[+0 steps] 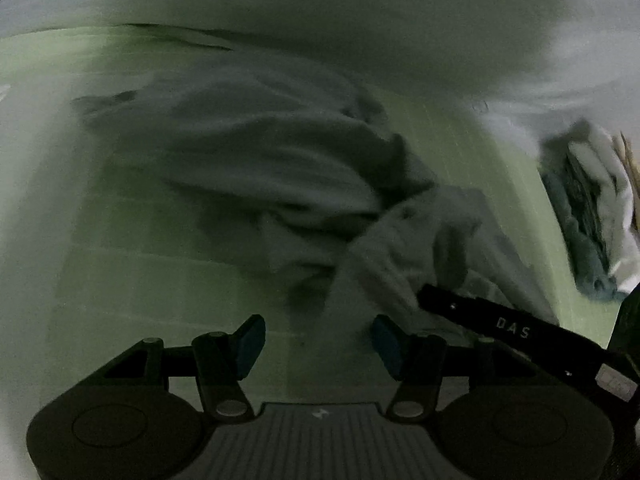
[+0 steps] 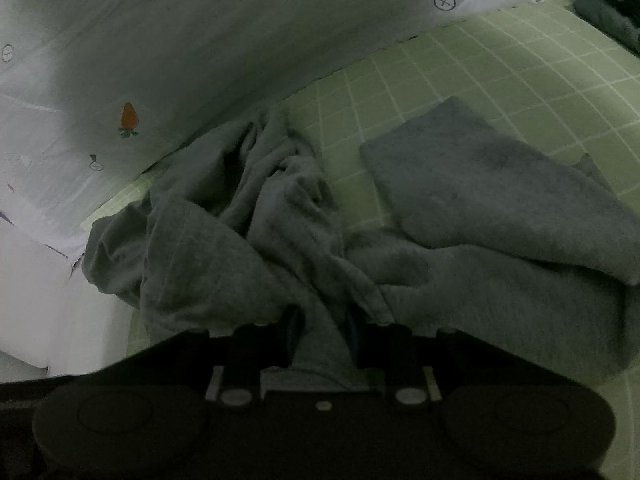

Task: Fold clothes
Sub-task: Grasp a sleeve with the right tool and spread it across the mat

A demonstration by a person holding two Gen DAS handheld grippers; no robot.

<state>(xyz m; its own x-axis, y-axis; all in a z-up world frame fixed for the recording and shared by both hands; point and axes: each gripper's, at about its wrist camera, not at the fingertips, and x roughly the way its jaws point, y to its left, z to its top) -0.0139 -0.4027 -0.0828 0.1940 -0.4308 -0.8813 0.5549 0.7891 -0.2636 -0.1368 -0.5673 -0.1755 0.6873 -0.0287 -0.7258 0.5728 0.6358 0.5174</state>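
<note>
While the left gripper (image 1: pixel 318 344) hangs with fingers wide over the green sheet (image 1: pixel 120 280), only the right wrist view shows the right gripper (image 2: pixel 322 344) pinching the grey garment (image 2: pixel 248 248).

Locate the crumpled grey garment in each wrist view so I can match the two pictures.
Left wrist view: the grey garment lies mid-frame on the green checked sheet, ahead of the open left gripper.
Right wrist view: it fills the centre and lower right, a fold of it pinched in the right gripper.
Shared landmark: the white carrot-print fabric behind it.
</note>
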